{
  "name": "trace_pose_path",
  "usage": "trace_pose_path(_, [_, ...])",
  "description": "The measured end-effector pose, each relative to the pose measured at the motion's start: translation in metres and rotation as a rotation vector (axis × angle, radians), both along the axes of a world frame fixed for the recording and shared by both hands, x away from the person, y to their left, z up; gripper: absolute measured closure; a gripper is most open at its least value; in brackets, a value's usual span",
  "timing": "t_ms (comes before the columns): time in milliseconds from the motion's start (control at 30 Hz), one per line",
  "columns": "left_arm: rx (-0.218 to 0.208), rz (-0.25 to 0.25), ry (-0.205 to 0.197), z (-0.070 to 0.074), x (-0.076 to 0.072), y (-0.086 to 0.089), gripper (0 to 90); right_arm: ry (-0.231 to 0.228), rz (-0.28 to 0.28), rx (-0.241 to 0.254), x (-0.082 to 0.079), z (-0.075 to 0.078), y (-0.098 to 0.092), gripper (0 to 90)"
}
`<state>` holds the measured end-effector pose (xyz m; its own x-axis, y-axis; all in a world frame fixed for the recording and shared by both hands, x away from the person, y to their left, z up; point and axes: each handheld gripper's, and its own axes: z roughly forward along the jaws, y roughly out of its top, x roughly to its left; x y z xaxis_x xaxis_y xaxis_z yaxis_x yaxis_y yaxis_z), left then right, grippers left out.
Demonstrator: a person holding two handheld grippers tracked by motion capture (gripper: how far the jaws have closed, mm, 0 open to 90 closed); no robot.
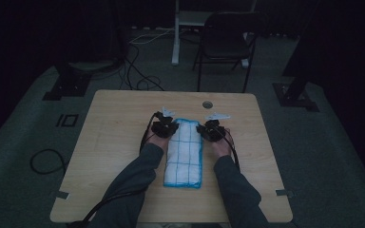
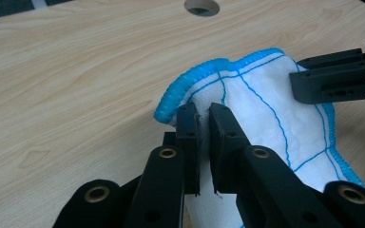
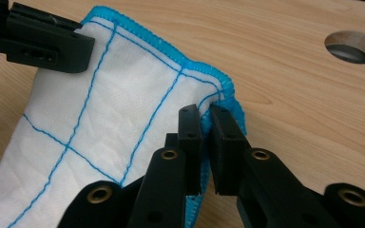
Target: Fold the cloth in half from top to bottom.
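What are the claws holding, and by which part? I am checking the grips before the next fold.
Each claw pinches a far corner of the white cloth: left claw one corner, right claw the other.

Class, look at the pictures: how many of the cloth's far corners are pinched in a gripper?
2. The left gripper pinches the far left corner of the cloth; the right gripper pinches its far right corner. The near end lies flat on the table.

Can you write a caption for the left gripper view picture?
Left gripper pinches the white cloth's blue-edged corner above the wooden table.
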<state>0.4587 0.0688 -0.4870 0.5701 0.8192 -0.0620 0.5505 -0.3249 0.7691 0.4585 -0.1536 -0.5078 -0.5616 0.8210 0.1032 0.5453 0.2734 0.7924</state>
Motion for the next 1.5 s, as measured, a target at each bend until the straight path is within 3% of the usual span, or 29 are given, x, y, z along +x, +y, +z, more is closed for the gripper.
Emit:
trace_pose_path(600, [-0.056, -0.017, -0.049, 0.012, -0.021, 0.007, 84.2, -0.059, 0.023, 0.01, -0.017, 0.014, -0.003, 84.7])
trace_pose_path(1133, [-0.078, -0.047, -0.091, 0.022, -0.044, 0.011, 84.0, -0.108, 0.037, 0.029, -0.041, 0.023, -0.006, 84.6])
trace_pose_path(1267, [-0.083, -0.054, -0.1, 0.023, -0.05, 0.011, 83.9, -0.131, 0.038, 0.001, -0.047, 0.024, -0.004, 84.6])
trace_pose_path(1500, [-0.103, -0.061, -0.112, 0.026, -0.06, 0.016, 83.8, -0.146, 0.047, 0.009, -0.056, 0.027, -0.004, 84.6])
